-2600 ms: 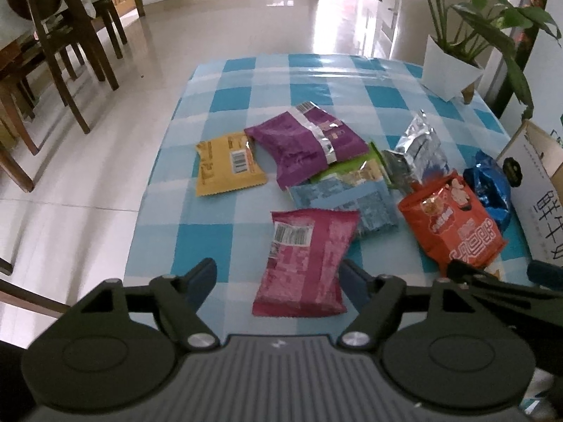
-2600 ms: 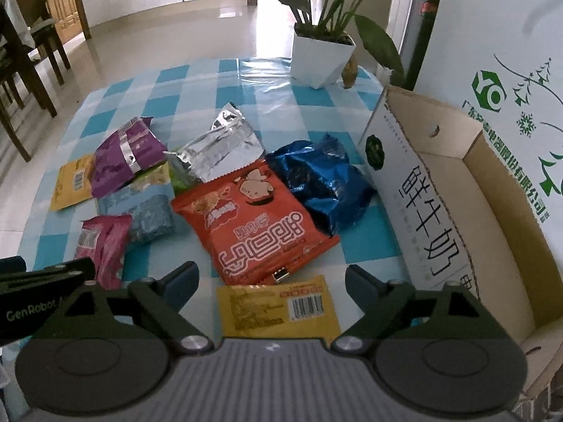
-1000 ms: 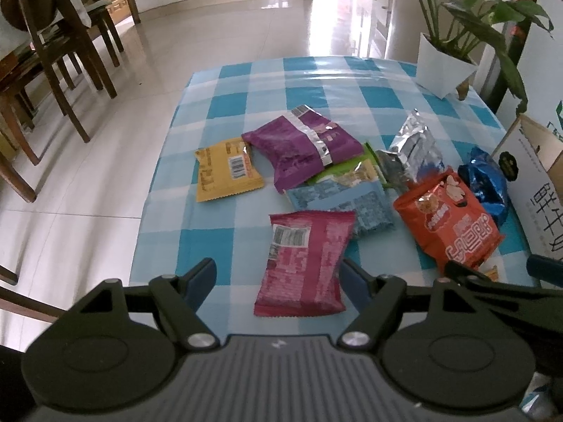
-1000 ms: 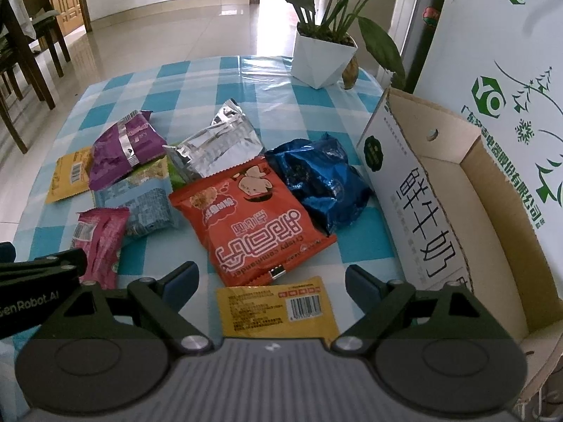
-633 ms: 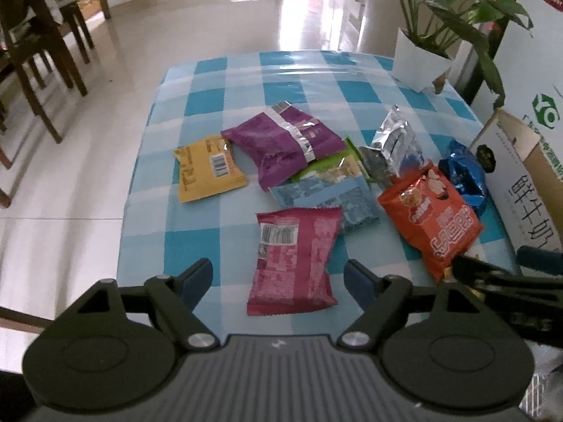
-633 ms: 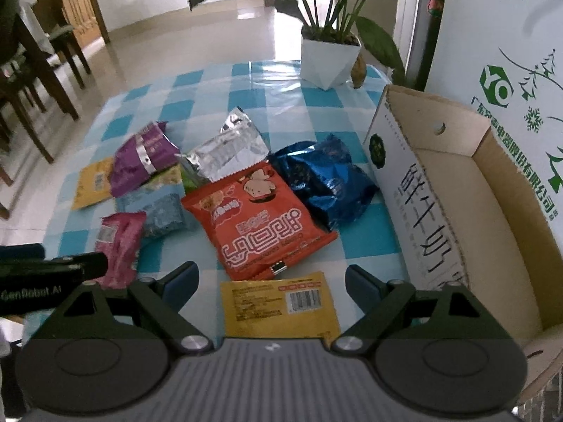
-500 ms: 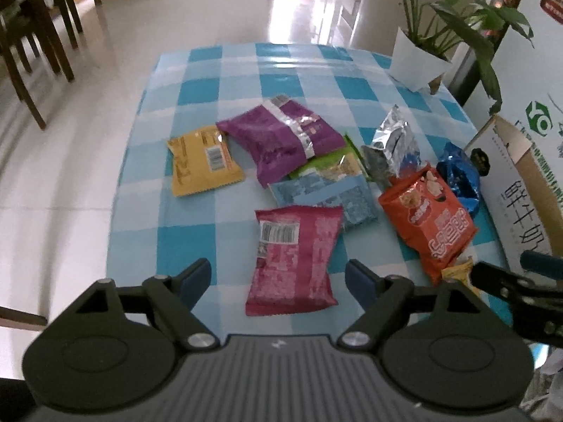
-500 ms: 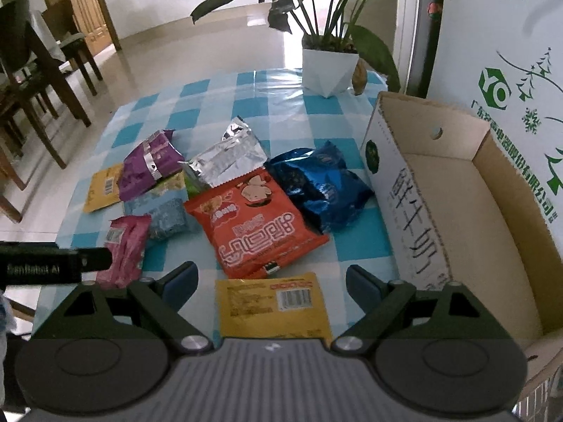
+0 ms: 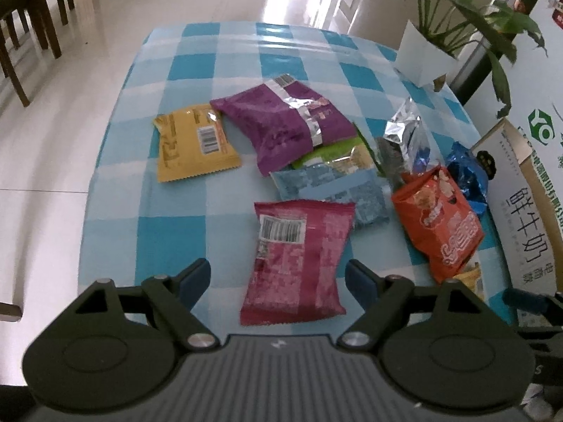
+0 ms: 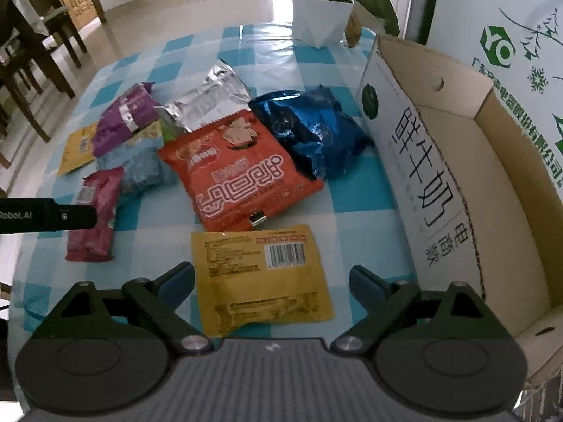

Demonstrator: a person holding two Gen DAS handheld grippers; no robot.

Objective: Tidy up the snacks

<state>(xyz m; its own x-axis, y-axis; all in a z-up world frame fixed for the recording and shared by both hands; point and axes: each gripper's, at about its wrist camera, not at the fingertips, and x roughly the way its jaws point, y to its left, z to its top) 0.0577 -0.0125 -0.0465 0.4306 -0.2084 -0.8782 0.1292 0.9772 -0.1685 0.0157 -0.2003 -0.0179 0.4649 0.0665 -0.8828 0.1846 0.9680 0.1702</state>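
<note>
Several snack packets lie on a blue-checked tablecloth [image 9: 176,225]. My left gripper [image 9: 278,276] is open above a pink packet [image 9: 299,260], whose near half shows between the fingers without touching them. Behind it lie a pale blue packet [image 9: 337,190], a purple packet [image 9: 285,123], a yellow packet [image 9: 191,140] and an orange packet [image 9: 440,221]. My right gripper [image 10: 271,279] hovers over a yellow packet [image 10: 260,274] with its jaws opening, pads clear of it. Beyond are the orange packet [image 10: 235,172], a blue bag [image 10: 313,130] and a silver bag [image 10: 207,98]. An open cardboard box [image 10: 457,140] stands at the right.
A white plant pot [image 10: 322,17] stands at the far edge of the table. A large white carton [image 10: 510,35] rises behind the box. Wooden chairs [image 10: 38,45] stand on the tiled floor to the left. The left gripper's finger [image 10: 49,214] shows at the left of the right wrist view.
Both grippers have tilted down and come closer to the table, so the packets look larger. The pink packet and the yellow packet now reach between the fingers. Both pairs of jaws stand slightly wider.
</note>
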